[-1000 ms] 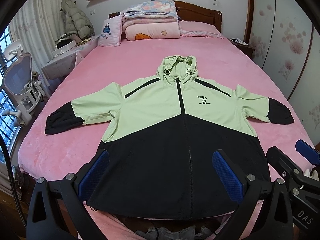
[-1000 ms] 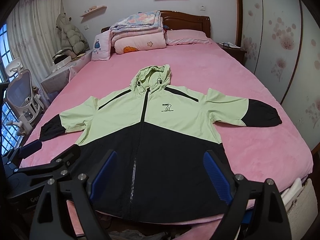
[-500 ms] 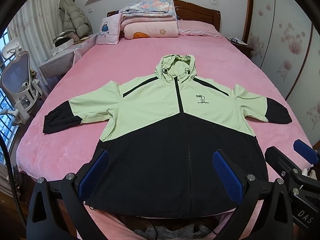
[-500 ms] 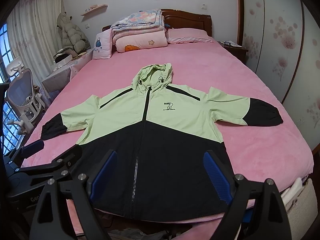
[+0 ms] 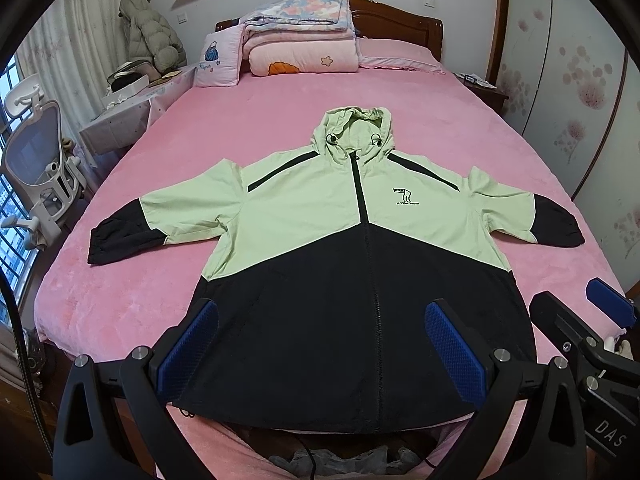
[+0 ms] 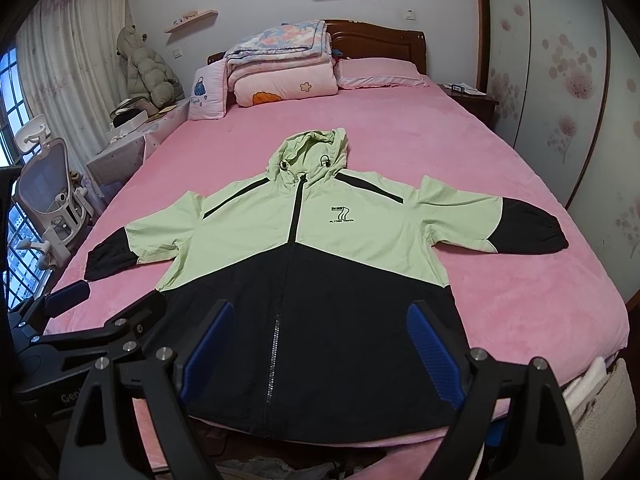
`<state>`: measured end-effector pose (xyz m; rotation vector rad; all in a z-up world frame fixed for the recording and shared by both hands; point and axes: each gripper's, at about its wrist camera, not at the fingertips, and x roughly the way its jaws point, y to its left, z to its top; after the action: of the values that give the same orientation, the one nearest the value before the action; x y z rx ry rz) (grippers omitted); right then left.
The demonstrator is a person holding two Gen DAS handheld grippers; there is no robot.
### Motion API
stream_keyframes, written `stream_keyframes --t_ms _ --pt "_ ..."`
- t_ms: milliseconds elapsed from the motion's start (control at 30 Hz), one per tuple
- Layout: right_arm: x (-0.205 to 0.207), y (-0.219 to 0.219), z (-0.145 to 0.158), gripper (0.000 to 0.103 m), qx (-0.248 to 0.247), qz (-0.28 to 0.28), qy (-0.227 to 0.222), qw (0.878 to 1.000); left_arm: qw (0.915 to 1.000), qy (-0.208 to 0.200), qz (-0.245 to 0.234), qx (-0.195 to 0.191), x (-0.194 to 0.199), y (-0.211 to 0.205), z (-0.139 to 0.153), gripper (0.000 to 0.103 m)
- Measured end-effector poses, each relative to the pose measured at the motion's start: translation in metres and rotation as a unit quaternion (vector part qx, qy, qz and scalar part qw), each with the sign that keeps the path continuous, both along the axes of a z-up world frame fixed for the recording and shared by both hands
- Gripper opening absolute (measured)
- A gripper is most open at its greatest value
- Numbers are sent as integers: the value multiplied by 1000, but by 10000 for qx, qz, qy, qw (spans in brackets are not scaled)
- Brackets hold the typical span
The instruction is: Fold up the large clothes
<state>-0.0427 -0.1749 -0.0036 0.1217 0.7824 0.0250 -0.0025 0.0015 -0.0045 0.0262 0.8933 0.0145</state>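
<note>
A: Green-and-black jacket (image 5: 352, 264) lies flat, zipped, in the frame centre on the pink bed (image 5: 248, 120).

B: Compared with before, it sits slightly lower in frame. The left gripper (image 5: 320, 344) and right gripper (image 6: 320, 344) remain spread apart, grasping nothing, above the hem.

Both views now slightly higher and farther back: jacket (image 5: 360, 280) sits a little lower in frame, more far wall showing above the headboard (image 6: 376, 38). Nothing else different.
</note>
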Motion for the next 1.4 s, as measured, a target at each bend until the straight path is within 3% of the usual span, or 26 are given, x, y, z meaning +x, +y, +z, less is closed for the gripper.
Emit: stream_keyframes --t_ms 400,800,933,1267,1400 --pt "-2 2 2 89 27 44 -16 10000 9999 102 8 -40 2 -4 -4 103" --pt "5 -3 14 89 -289 233 -256 9990 10000 -36 34 -47 16 -18 6 103" --pt "11 -17 18 89 -216 287 -317 9989 9999 -96 -41 36 23 -27 13 103" --pt "26 -51 35 89 -430 34 -481 9979 9987 -153 -421 -262 48 -52 37 103" --pt "32 -74 45 89 -480 -145 -617 9968 9983 -368 -449 -66 58 -71 54 103"
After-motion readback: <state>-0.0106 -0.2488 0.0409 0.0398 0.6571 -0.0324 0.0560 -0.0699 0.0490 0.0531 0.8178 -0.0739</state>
